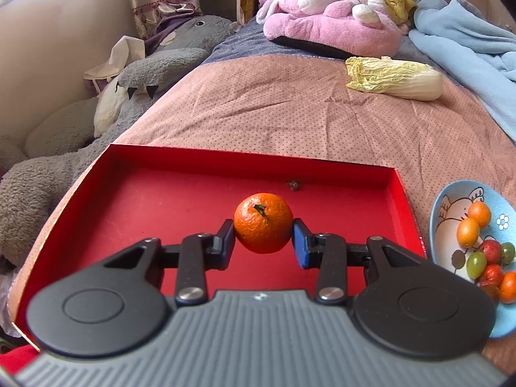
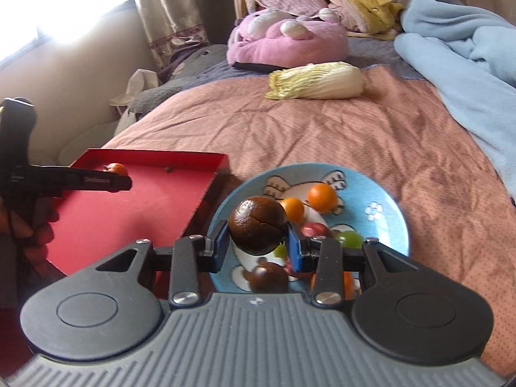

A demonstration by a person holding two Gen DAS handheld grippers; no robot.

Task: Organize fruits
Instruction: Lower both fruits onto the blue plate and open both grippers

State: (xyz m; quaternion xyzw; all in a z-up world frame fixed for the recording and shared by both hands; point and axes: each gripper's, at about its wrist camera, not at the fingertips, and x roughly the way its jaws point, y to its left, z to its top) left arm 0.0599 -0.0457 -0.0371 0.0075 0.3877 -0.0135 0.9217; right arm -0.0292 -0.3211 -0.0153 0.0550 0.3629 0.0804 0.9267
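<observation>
While I clamp tangerine (image 1: pixel 262 222) in left gripper (image 1: pixel 263 240) over red tray (image 1: pixel 135 193), right gripper (image 2: pixel 256 242) grips brown fruit (image 2: pixel 257 225) above blue bowl (image 2: pixel 380 193) beside tray; most fruit remains in bowl.

Matt red cardboard tray (image 1: pixel 400 193); glossy ceramic bowl (image 2: pixel 387 200); dotted cloth bedspread (image 1: pixel 290 106).

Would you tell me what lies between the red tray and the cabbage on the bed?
Only bare pink bedspread separates the red tray from the cabbage, clearest in the left wrist view.
</observation>
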